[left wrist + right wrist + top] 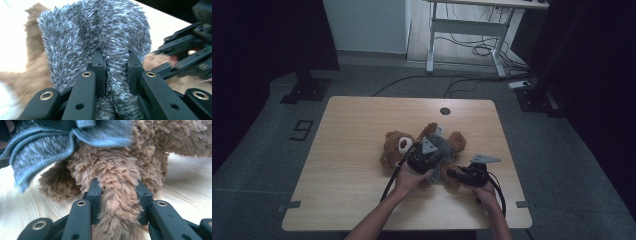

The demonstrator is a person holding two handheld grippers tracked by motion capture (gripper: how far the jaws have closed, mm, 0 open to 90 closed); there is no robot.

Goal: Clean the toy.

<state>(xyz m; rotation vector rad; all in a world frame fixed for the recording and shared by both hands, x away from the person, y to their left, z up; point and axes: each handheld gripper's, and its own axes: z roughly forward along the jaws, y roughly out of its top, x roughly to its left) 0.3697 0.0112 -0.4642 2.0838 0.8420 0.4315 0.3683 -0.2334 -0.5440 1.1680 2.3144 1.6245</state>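
From the high view, a brown teddy bear [404, 145] lies near the middle of the tabletop [352, 150], wearing a fuzzy grey sweater [443, 150]. The left hand-held gripper [424, 159] sits over its torso, and the right hand-held gripper [458, 173] reaches its lower leg.

In the left gripper view, that gripper's jaws are clamped on a fold of the grey sweater [100, 37]. The bite looks shallow; a hard tug could let the pile slip out, or stretch the knit.

In the right gripper view, the jaws pinch a brown plush leg [117, 195] just above the wood. If the two hands pull apart unevenly, the leg could slide free or a seam could strain. The sweater hem [37, 150] hangs loose, ribbed at its edge.
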